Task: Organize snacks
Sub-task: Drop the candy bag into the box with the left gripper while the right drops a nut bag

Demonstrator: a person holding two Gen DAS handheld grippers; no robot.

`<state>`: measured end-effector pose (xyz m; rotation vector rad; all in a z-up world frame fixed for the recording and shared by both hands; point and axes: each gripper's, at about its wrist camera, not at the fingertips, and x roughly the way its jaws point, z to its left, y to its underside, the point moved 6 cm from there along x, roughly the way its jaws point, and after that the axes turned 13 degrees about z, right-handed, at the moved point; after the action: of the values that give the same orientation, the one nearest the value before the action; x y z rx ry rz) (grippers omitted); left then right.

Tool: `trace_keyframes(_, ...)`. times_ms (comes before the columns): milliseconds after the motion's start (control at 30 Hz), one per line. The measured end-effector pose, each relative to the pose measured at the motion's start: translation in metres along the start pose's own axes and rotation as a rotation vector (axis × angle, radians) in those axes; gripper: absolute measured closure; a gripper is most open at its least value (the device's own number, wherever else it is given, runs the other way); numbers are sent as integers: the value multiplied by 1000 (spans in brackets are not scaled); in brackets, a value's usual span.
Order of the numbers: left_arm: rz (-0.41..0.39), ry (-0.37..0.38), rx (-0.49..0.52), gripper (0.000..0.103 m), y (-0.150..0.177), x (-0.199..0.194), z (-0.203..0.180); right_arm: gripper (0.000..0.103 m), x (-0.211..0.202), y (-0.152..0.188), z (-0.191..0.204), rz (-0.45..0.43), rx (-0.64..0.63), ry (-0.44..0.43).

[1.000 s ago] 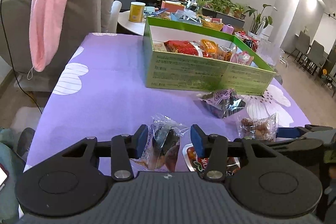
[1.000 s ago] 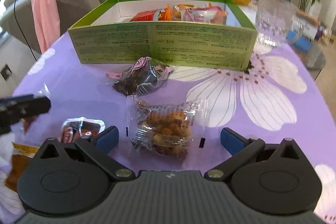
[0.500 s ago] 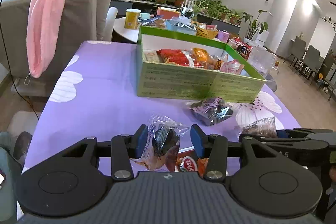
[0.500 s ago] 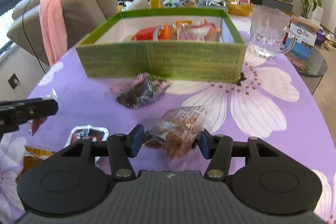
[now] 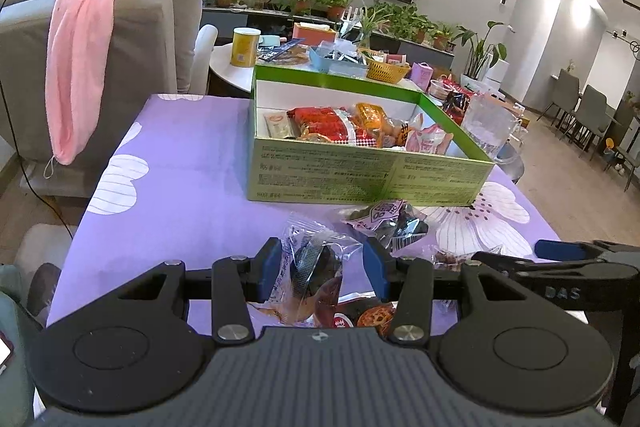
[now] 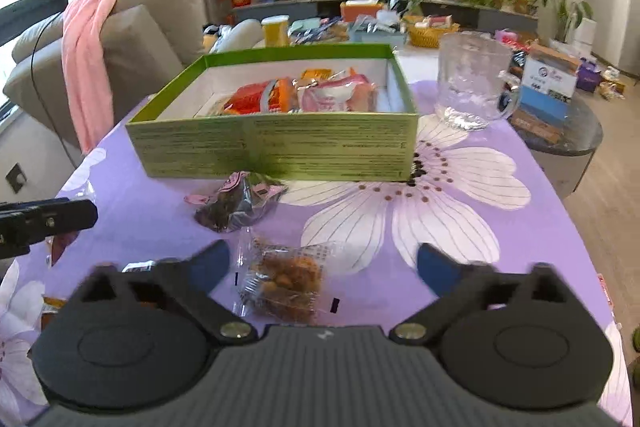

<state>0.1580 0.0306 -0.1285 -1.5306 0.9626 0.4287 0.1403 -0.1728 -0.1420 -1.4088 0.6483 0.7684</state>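
A green box (image 5: 360, 171) (image 6: 276, 147) with several snack packets stands on the purple flowered tablecloth (image 5: 180, 195). My left gripper (image 5: 322, 265) is shut on a clear packet with a dark snack (image 5: 310, 267), lifted above the cloth. My right gripper (image 6: 322, 263) is open over a clear packet of brown nuggets (image 6: 284, 277), which lies on the cloth between the jaws. A dark packet with a pink label (image 5: 386, 223) (image 6: 236, 205) lies in front of the box. More packets (image 5: 368, 315) lie under the left gripper.
A glass mug (image 6: 470, 83) stands right of the box. A grey sofa with a pink towel (image 5: 76, 67) is at the left. A round side table (image 5: 240, 67) with clutter stands behind the box. The table edge (image 6: 560, 211) drops off at the right.
My left gripper has lifted with its packet. My right gripper closed on the nugget packet half a second ago and has now opened; the packet lies on the cloth.
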Motion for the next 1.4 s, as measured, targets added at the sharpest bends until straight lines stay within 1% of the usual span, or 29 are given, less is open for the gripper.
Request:
trace_keyframes(33, 2, 0, -1, 61, 0, 1, 0, 13, -2, 2, 3, -11, -12, -16)
trace_keyframes(100, 8, 2, -3, 61, 0, 3, -1, 12, 2, 5, 14, 8, -71, -37)
trace_keyframes(200, 14, 4, 4, 61, 1, 5, -2, 12, 15, 13, 30, 51, -152, 13)
trace_keyframes(333, 21, -2, 2, 61, 0, 7, 0, 13, 34, 21, 36, 89, -174, 44)
trace_keyframes(367, 21, -4, 0, 61, 0, 7, 1, 15, 36, 23, 35, 86, -174, 42)
trace_keyframes(400, 19, -5, -3, 61, -1, 7, 2, 27, 35, 22, 33, 75, -168, 31)
trace_keyframes(433, 18, -4, -5, 61, -1, 7, 3, 34, 33, 20, 31, 70, -166, 23)
trace_keyframes(467, 17, -4, -9, 61, -2, 7, 4, 38, 32, 19, 31, 71, -169, 13)
trace_keyframes(500, 17, -3, -14, 61, -2, 7, 4, 48, 31, 18, 28, 68, -167, 17)
trace_keyframes(567, 15, 3, -16, 61, -2, 7, 3, 49, 29, 16, 24, 61, -158, 32)
trace_keyframes(700, 14, 10, -3, 61, -2, 7, -2, 50, 24, 11, 14, 55, -113, 6)
trace_keyframes(933, -24, 24, 27, 61, -17, -1, -12, 51, -3, -12, 6, -25, -65, -46)
trace_keyframes(1133, -88, 27, 61, 61, -49, -8, -24, 51, -23, -49, 0, -113, -43, -78)
trace_keyframes(1233, -122, 26, 77, 61, -68, -9, -28, 51, -24, -71, -1, -152, -44, -77)
trace_keyframes(1400, -146, 35, 81, 61, -101, 1, -32, 51, -19, -101, -7, -194, -32, -81)
